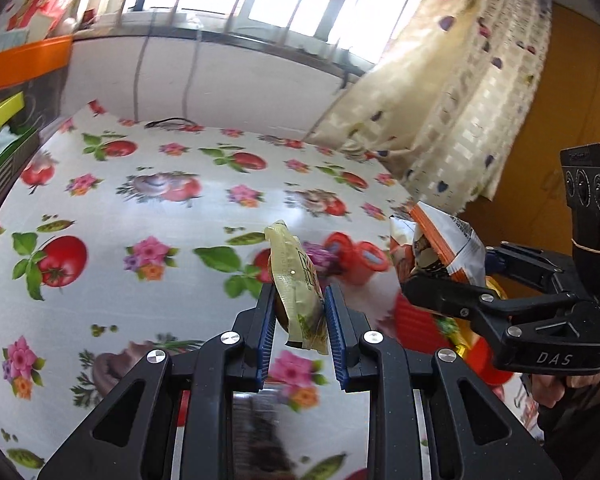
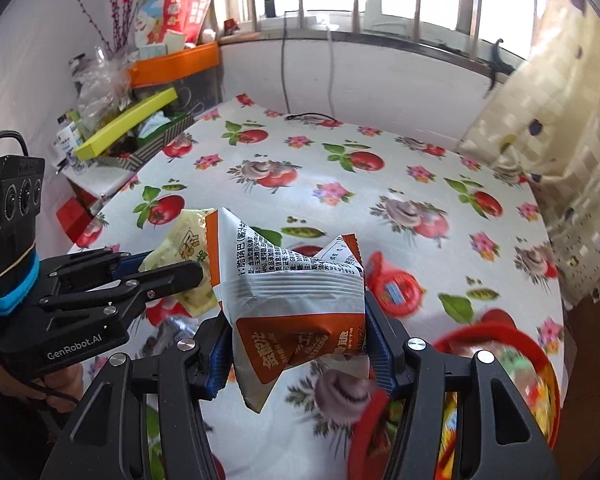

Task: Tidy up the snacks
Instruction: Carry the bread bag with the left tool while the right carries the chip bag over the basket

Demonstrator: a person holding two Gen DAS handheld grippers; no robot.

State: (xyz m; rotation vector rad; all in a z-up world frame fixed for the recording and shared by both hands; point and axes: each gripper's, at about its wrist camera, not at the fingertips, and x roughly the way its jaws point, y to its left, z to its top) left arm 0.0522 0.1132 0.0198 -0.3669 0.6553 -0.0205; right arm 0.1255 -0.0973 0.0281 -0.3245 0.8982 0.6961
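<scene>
Red basket (image 2: 496, 330) blurred, half hidden behind right gripper (image 2: 300, 354) fingers.

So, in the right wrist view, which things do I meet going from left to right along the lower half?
left gripper → pale green packet → orange and white snack bag → small red round item → red basket
</scene>
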